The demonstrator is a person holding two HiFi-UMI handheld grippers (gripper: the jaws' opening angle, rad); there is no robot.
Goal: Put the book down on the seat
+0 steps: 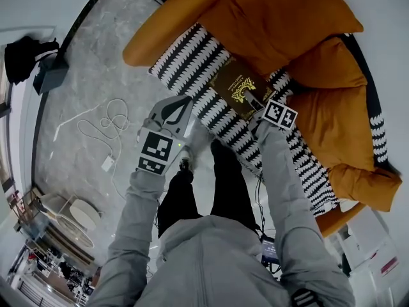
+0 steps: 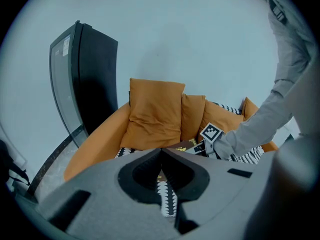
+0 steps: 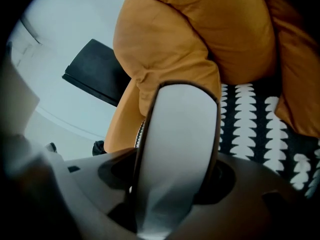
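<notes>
A dark brown book (image 1: 239,88) with a gold emblem lies flat on the black-and-white striped seat cushion (image 1: 185,62) of an orange armchair. My right gripper (image 1: 255,101) is at the book's near corner. In the right gripper view the book's pale page edge (image 3: 177,144) stands between the jaws with dark gaps on both sides, so the right gripper (image 3: 175,174) is open around it. My left gripper (image 1: 186,101) hangs over the floor beside the chair's front edge, shut and empty. From the left gripper (image 2: 161,151) view, the book (image 2: 182,146) shows on the seat.
Orange back cushions (image 1: 275,18) crowd the seat behind the book. A white cable (image 1: 105,123) and charger lie on the grey floor at left, and a black bag (image 1: 29,56) is further off. The person's legs (image 1: 198,190) stand before the chair. A black cabinet (image 2: 85,79) is left of the chair.
</notes>
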